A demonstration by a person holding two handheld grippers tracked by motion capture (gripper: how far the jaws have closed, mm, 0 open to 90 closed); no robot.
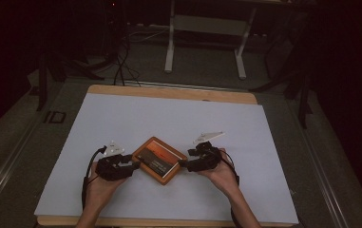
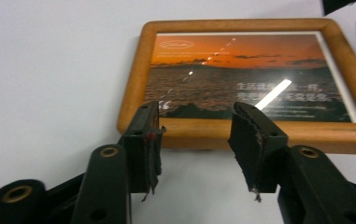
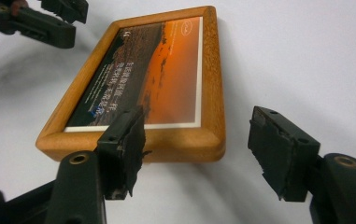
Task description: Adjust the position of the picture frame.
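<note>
Low in the high view, two hands come up from the bottom edge, the left gripper (image 1: 132, 167) at centre left and the right gripper (image 1: 185, 164) at centre right, each just beside an end of the wooden picture frame (image 1: 159, 159) that lies flat and turned at an angle on the white sheet (image 1: 169, 118) near the frame's middle. In the left gripper view the jaws stand apart just short of the frame's near edge, nothing between the pads; in the right gripper view the jaws stand wide apart, clamped on nothing, with the frame's short edge just beyond them. Farther up, bare sheet runs to the table (image 1: 169, 91) edge.
</note>
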